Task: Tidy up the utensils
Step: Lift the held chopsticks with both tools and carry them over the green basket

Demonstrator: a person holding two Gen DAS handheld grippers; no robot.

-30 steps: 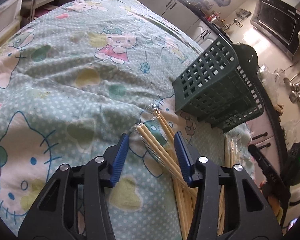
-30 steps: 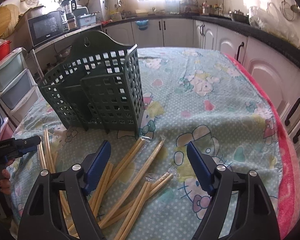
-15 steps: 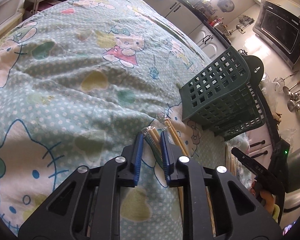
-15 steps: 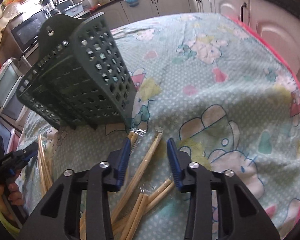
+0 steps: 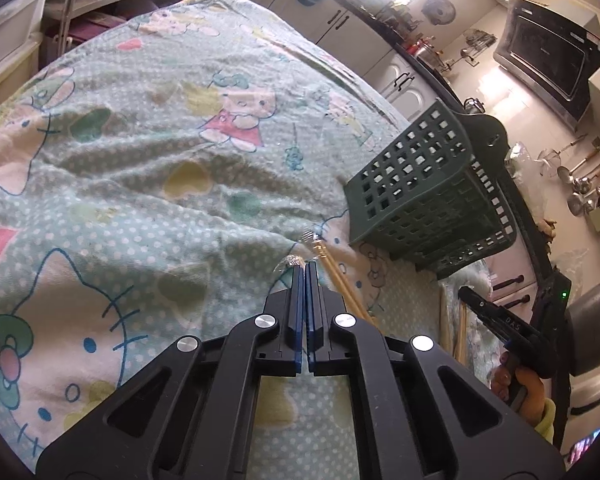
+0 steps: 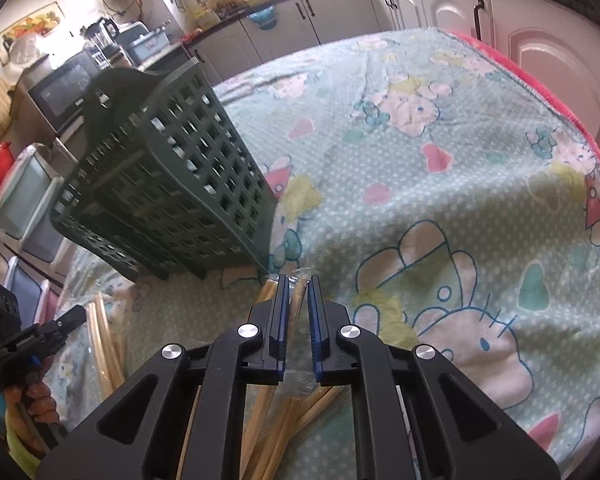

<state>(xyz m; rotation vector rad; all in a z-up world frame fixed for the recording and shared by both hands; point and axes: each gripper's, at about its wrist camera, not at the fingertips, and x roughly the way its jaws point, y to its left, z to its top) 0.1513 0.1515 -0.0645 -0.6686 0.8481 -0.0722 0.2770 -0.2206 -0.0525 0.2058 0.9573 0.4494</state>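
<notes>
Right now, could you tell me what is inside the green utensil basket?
Through the green utensil basket's lattice walls only inner dividers and light show; no utensils visible. Its open top faces away in both views, so the bottom stays hidden.

A slotted utensil basket stood on the cloth-covered tabletop, toward its left side in the right wrist view. Wrapped chopsticks lay on the cloth just in front of the basket, one pair between the jaws of the right gripper. More chopsticks lay to the left, near the left gripper. Kitchen cabinets stood behind the tabletop.
</notes>
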